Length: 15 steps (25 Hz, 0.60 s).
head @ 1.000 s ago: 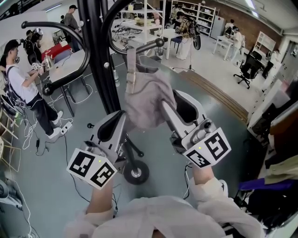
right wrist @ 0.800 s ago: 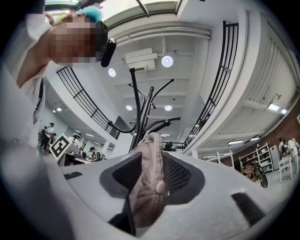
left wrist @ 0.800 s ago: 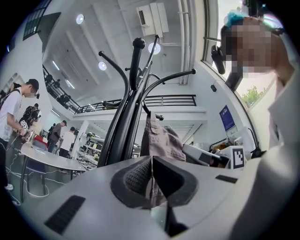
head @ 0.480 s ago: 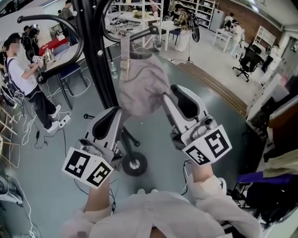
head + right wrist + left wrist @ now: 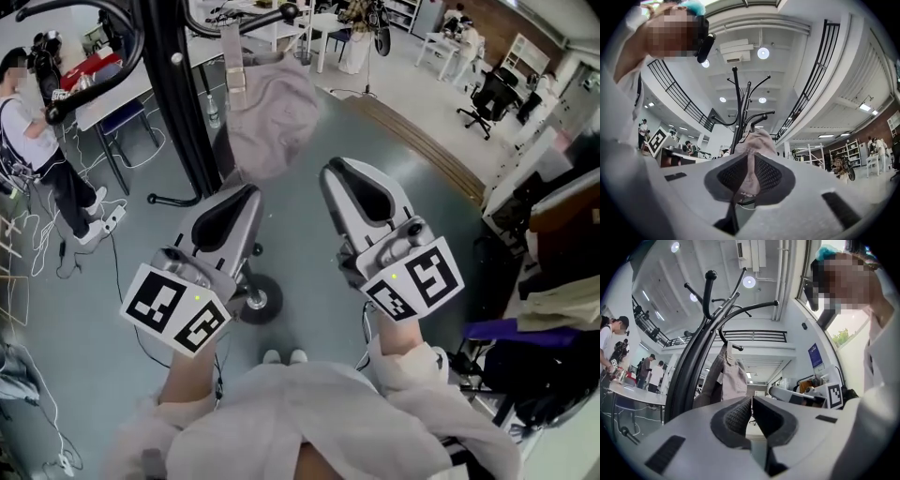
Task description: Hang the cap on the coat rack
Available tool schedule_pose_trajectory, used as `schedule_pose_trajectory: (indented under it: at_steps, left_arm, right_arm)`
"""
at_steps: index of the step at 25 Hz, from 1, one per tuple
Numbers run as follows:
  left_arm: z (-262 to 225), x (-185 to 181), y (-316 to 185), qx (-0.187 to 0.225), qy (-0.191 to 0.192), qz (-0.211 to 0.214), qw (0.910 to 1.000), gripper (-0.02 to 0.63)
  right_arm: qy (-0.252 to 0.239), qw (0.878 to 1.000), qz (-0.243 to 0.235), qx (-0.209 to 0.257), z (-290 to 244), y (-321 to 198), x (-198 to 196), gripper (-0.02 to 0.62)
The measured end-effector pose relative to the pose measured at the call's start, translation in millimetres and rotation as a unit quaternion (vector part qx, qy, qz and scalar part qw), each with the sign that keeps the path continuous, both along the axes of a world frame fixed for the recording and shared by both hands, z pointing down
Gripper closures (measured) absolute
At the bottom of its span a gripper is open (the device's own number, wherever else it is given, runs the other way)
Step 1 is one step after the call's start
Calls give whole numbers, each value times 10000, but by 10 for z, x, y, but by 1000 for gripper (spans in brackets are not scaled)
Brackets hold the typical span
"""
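The pale grey-pink cap [image 5: 272, 117] hangs from a black hook of the coat rack [image 5: 173, 94], free of both grippers. My left gripper [image 5: 246, 194] sits below and in front of it, shut with nothing held; in the left gripper view its pads [image 5: 740, 416] meet, and the cap [image 5: 732, 378] hangs beyond on the rack [image 5: 686, 366]. My right gripper [image 5: 342, 173] is beside the left one, also short of the cap. Its jaws have just been closing and a narrow gap remains with nothing in it [image 5: 751, 161]. The cap [image 5: 759, 138] shows beyond that gap.
The rack's wheeled base [image 5: 258, 300] stands on the grey floor between my arms. A person [image 5: 28, 141] stands at a table [image 5: 103, 94] on the left. An office chair [image 5: 487, 94] and more tables are far right, and clothes [image 5: 562, 309] hang at the right edge.
Both grippers have drawn back towards me and down, away from the cap. The cap stays hanging on the hook.
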<state>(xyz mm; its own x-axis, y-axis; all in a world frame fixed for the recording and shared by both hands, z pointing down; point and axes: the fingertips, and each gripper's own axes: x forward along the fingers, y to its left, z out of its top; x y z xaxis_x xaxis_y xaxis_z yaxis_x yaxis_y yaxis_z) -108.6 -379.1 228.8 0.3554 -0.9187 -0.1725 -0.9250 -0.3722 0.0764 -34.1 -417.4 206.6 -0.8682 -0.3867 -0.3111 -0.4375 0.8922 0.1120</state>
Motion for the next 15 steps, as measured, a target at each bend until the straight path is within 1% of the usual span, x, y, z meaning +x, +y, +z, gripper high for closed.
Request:
schedule_pose_trajectory:
  at_steps: [10, 15]
  left_arm:
    - [233, 286, 3, -268, 78, 407, 9988, 588]
    - [384, 394, -20, -433, 56, 521, 9977, 588]
  right_arm:
    - [99, 9995, 292, -120, 203, 153, 164, 580]
    - [221, 9983, 405, -368, 419, 142, 221, 586]
